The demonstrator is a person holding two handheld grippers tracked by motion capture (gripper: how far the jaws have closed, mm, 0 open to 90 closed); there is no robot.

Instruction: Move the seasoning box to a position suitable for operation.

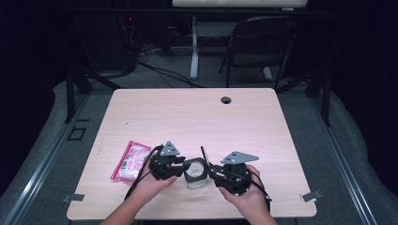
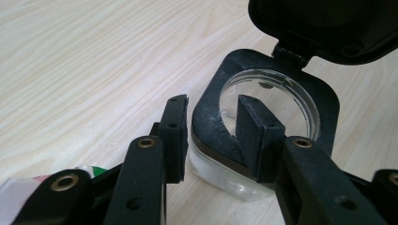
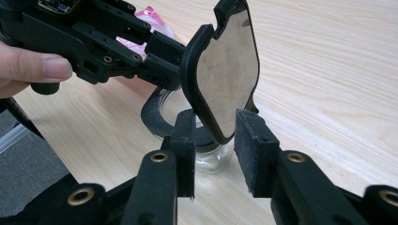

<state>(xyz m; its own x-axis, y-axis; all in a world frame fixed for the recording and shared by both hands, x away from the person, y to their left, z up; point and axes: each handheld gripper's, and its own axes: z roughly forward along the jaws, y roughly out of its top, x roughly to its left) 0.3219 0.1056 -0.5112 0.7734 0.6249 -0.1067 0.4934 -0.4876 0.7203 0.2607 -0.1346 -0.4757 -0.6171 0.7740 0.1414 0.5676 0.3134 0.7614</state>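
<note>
**A:** At the near edge of the table (image 1: 197, 110), what do the two grippers have hold of?

**B:** The left gripper (image 2: 213, 124) straddles the black collar of a small clear jar (image 2: 265, 115). One pad is outside the collar, the other reaches inside the mouth. The jaws are about half open, and a gap shows beside the outer pad, so I cannot tell if they pinch. The right gripper (image 3: 216, 140) has its jaws on either side of the lower edge of the lid (image 3: 225, 75), which is hinged and stands raised. A gap shows on both sides, so the lid is bracketed, not clamped.

**A:** Where is the jar?

**B:** It stands upright on the table between the two hands, in the high view at (image 1: 196, 171). It looks empty. A pink packet (image 1: 130, 161) lies flat just left of the left hand.

**A:** Which step is this?

**B:** I judge it as opening the jar: the lid is already swung up, the body being steadied.

**A:** And next?

**B:** Probably the packet. The left gripper must let go and reach for it, while the jar stays upright with its lid back.
</note>
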